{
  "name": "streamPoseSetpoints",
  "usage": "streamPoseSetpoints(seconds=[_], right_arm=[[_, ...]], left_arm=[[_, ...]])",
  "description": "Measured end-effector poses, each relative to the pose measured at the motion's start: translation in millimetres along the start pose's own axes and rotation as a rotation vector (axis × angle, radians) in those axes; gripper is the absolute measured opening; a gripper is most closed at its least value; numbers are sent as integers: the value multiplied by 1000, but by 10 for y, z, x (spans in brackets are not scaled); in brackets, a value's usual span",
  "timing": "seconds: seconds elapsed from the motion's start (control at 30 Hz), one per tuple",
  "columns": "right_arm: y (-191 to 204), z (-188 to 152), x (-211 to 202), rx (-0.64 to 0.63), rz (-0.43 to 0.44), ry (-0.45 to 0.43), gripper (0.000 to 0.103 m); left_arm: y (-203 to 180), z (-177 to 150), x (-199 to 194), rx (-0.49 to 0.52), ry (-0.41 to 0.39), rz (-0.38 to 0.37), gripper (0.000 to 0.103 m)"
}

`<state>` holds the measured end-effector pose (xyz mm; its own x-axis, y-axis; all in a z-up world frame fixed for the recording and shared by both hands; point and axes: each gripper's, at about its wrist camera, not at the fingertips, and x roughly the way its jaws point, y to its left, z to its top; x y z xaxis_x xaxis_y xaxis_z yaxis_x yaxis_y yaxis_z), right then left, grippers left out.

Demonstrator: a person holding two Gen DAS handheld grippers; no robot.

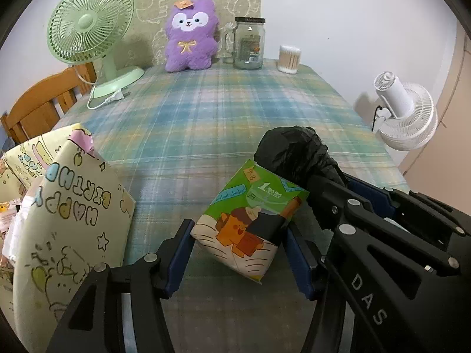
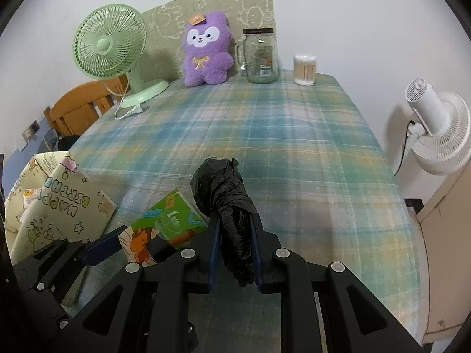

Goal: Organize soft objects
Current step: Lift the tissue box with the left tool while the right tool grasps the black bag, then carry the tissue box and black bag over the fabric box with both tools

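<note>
1. My left gripper (image 1: 238, 253) points down at a slant toward the table, its jaws about halfway apart, pressing both sides of a tissue pack (image 1: 250, 220) – green on top, with an orange cartoon figure.
2. My right gripper (image 2: 235, 250) slants down likewise, just right of the left one. Its blue pads (image 2: 214, 247) are nearly together, pinching a rolled black plastic bag (image 2: 226, 200) whose bunched end sticks out past the fingertips.
3. The two held things sit side by side, the bag's roll just behind the pack's far corner.
4. To the left stands a pale yellow gift bag (image 1: 67, 223) with birthday lettering, its mouth open.
5. The table wears a blue-green plaid cloth (image 2: 279, 147). Along the far edge – a green desk fan (image 2: 110, 41), a purple plush toy (image 2: 206, 50), a glass jar mug (image 2: 262, 56) and a tub of cotton swabs (image 2: 305, 69).
6. A white fan (image 2: 438, 129) stands off the table's right side, a wooden chair (image 1: 44, 103) at the left.
</note>
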<state>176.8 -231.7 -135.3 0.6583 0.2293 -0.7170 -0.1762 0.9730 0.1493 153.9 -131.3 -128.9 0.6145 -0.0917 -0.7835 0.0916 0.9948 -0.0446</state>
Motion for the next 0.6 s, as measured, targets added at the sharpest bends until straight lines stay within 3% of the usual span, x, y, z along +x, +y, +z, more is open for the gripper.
streamPoseSetpoints(seconds=[0.6], right_arm=[[76,-47,-671,26,-30,-127,22]], left_arm=[[-108,-13,-545,39,-90,-19,62]])
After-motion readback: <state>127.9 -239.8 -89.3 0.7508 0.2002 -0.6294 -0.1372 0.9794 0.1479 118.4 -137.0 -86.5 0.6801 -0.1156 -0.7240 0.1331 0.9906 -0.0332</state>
